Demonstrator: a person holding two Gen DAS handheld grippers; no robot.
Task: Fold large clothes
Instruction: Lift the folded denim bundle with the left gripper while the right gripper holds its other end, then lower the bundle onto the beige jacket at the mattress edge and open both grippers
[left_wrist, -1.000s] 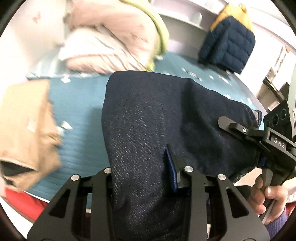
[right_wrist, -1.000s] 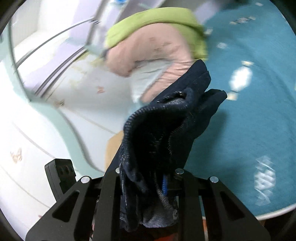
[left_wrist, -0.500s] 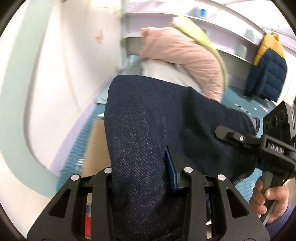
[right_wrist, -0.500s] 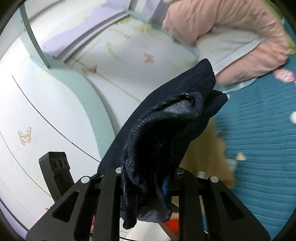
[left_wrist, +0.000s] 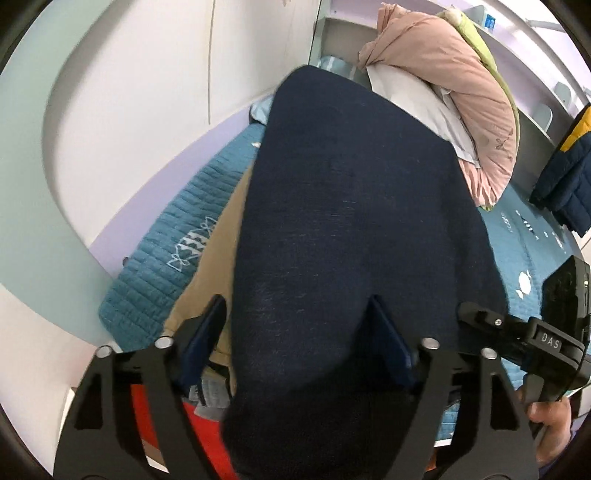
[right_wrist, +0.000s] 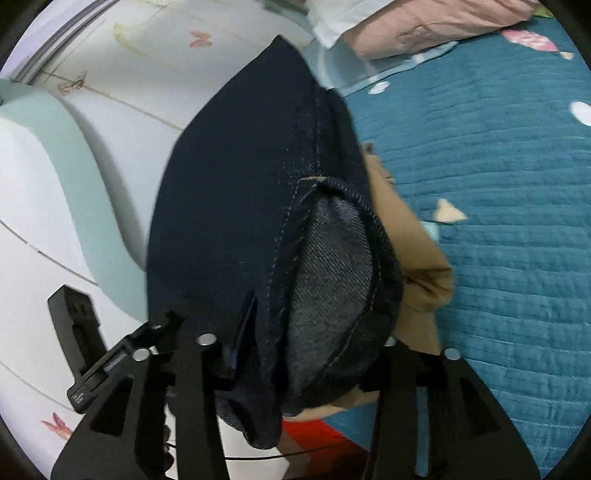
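Folded dark blue jeans (left_wrist: 351, 229) fill the middle of the left wrist view and lie over a tan folded garment (left_wrist: 214, 266) at the bed's corner. The left gripper (left_wrist: 295, 332) stands open, its jaws wide on either side of the denim. In the right wrist view the jeans (right_wrist: 258, 177) show a folded edge with the lighter inside, again on the tan garment (right_wrist: 417, 266). The right gripper (right_wrist: 317, 332) is open too, jaws spread around the denim. The right gripper body (left_wrist: 546, 339) shows at the left view's right edge.
A teal quilted bedspread (right_wrist: 498, 221) covers the bed. A pink and green duvet pile (left_wrist: 454, 85) lies against the back wall. A navy and yellow puffer jacket (left_wrist: 569, 177) hangs at far right. White walls close the bed's left side. Something red (left_wrist: 207, 435) lies below the bed corner.
Both grippers swung left with the jeans to the bed's corner over the tan garment. Both sets of jaws, earlier shut on the denim, have opened wide.
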